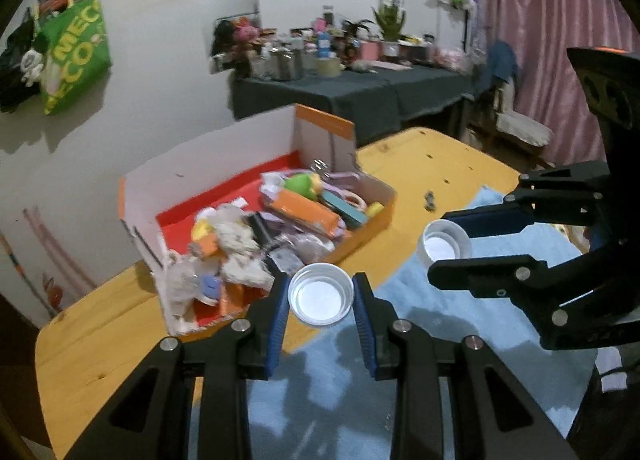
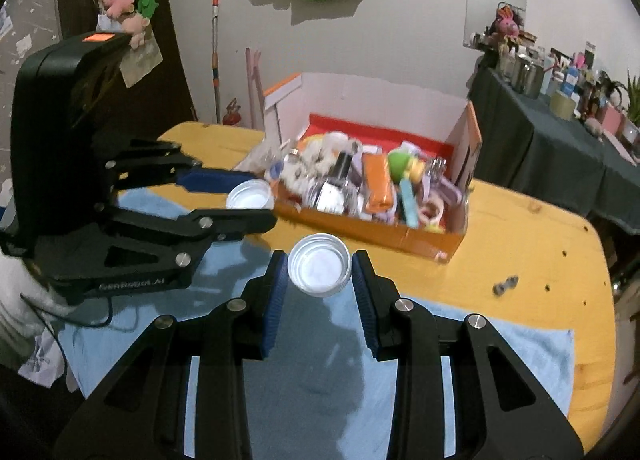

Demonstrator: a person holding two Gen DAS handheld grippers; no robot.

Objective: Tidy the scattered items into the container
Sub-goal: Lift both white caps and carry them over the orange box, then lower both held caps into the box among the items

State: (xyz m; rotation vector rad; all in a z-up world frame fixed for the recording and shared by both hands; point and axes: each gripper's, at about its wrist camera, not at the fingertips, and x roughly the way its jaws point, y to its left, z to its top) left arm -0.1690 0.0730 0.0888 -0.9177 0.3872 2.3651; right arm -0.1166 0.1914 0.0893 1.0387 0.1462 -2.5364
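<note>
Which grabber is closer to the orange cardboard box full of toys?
Left. The left gripper, holding a white cap, is right beside the orange cardboard box; the right gripper is farther back over the blue towel.

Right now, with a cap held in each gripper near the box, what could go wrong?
1. The orange cardboard box is already heaped; a dropped cap could roll off the pile.
2. Each shallow white screw cap is pinched only at its rim and could slip.
3. The left gripper and right gripper are close and could collide.
</note>
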